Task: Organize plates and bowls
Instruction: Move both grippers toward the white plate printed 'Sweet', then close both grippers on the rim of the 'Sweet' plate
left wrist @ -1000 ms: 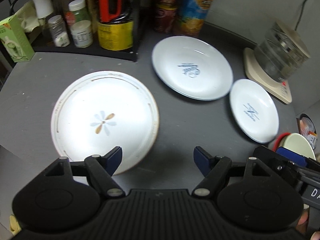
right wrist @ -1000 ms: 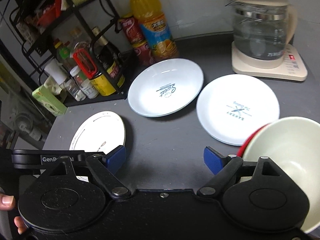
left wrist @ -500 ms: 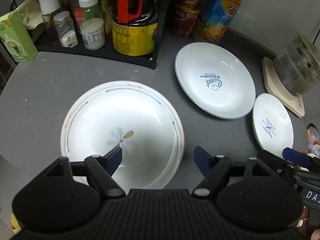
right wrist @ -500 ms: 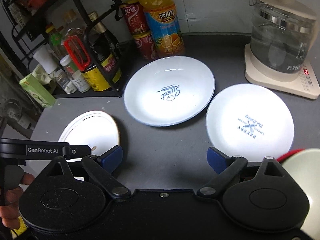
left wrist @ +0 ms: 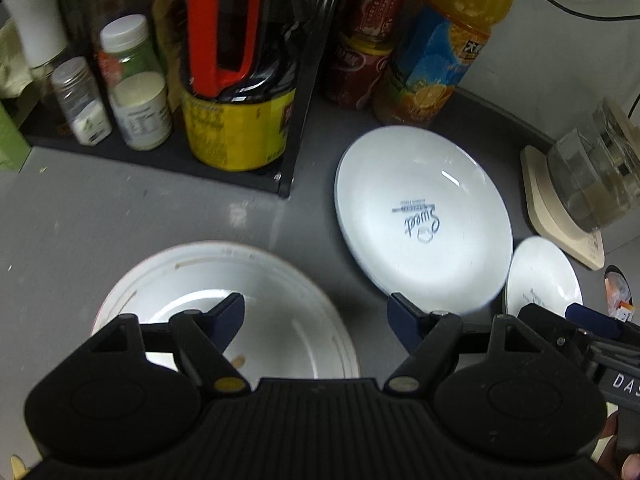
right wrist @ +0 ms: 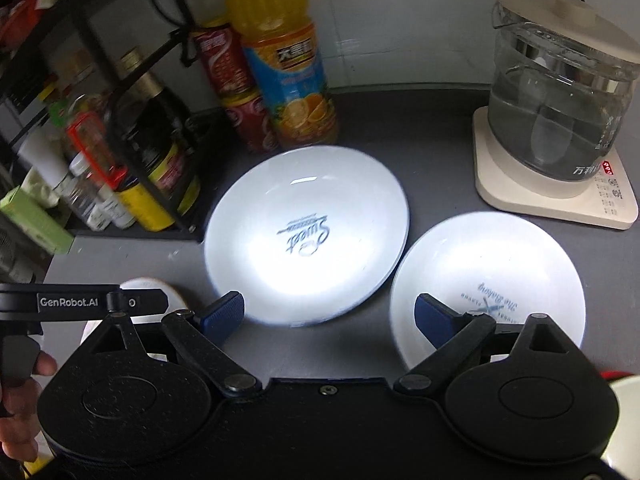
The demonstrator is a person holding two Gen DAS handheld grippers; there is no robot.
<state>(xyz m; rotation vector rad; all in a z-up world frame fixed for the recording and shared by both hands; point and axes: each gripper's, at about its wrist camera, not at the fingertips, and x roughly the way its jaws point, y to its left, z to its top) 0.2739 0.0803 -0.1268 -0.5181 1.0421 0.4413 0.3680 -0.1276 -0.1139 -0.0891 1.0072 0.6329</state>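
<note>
My left claw (left wrist: 316,316) was spread wide and held nothing; its left fingertip hung over the gold-rimmed plate (left wrist: 280,292), its right one over bare grey surface (left wrist: 100,216) beside that plate's edge. My right claw (right wrist: 330,314) was also released and empty, its fingers well apart, with the left tip at the near rim of the "Sweet" dish (right wrist: 306,236) and the right tip over the bakery plate (right wrist: 488,276). Those two white pieces lay side by side, almost touching, in front of the orange juice bottle (right wrist: 288,60) and red cans (right wrist: 232,92). The glass kettle (right wrist: 560,100) stood on its cream base to the right of them. The gold-rimmed plate sat apart to the left, near the black spice rack (left wrist: 288,152). A cream bowl (right wrist: 624,420) with a red outside peeked in at the right view's lower right corner.
</note>
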